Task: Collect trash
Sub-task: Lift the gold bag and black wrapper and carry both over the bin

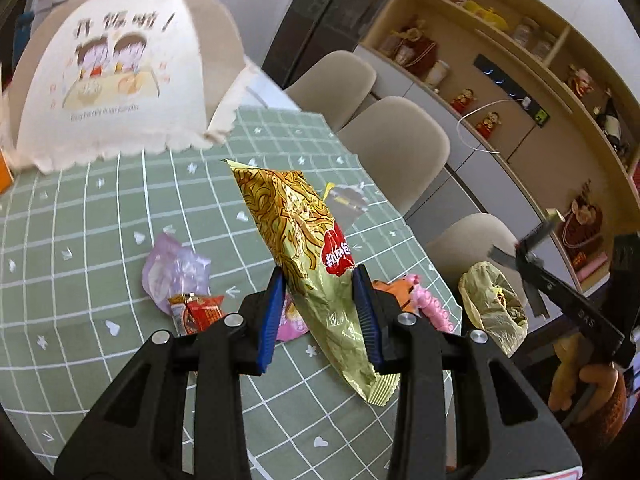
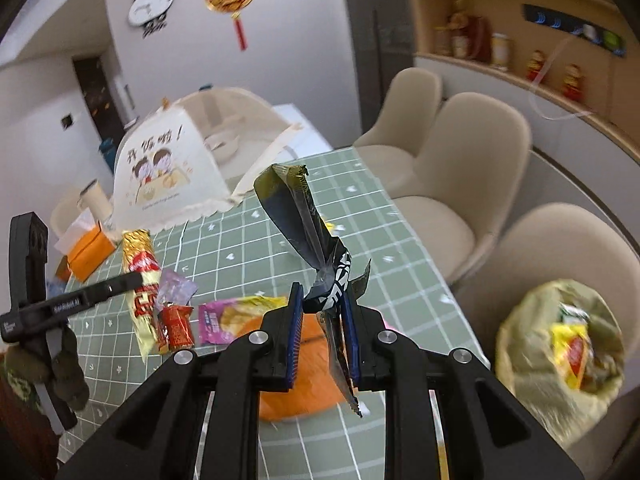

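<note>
gold wrapper (image 1: pixel 308 240) is pinched in the left claw (image 1: pixel 320 312), lifted clear above the bench (image 1: pixel 80 216); dark wrapper (image 2: pixel 316 256) is clamped in the right claw (image 2: pixel 320 336), both narrowed down on crinkly film. light, floppy, slippery stuff, so gripping mid-body where it bunches looks safest. yellow bag (image 2: pixel 560 340) gapes low at the right, just off the bench edge. purple wrapper (image 1: pixel 172 268) and red packet (image 1: pixel 200 312) lie near left, waiting.
</note>
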The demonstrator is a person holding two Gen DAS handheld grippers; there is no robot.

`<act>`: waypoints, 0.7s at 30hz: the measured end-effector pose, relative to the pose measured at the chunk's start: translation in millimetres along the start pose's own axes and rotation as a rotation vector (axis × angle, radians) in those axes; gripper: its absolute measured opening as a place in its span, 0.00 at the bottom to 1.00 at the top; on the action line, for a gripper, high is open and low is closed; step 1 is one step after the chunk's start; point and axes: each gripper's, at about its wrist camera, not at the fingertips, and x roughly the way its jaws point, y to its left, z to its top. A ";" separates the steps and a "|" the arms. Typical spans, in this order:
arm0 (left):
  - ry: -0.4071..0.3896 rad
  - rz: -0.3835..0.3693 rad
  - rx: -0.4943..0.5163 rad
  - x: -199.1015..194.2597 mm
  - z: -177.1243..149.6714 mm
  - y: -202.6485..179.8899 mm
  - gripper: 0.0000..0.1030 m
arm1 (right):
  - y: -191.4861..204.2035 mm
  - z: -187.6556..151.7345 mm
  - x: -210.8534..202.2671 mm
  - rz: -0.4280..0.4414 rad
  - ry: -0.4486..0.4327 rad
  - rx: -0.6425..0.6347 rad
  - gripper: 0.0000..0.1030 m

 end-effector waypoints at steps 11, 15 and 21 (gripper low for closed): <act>-0.076 0.085 0.158 -51.1 21.5 -20.0 0.32 | -52.8 -56.1 -66.3 -0.068 -0.071 0.124 0.19; -0.095 0.070 0.167 -56.6 27.7 -36.4 0.32 | -73.7 -68.1 -78.7 -0.097 -0.083 0.158 0.19; -0.059 -0.033 0.206 -31.9 27.8 -94.4 0.32 | -113.4 -77.4 -98.6 -0.153 -0.118 0.196 0.19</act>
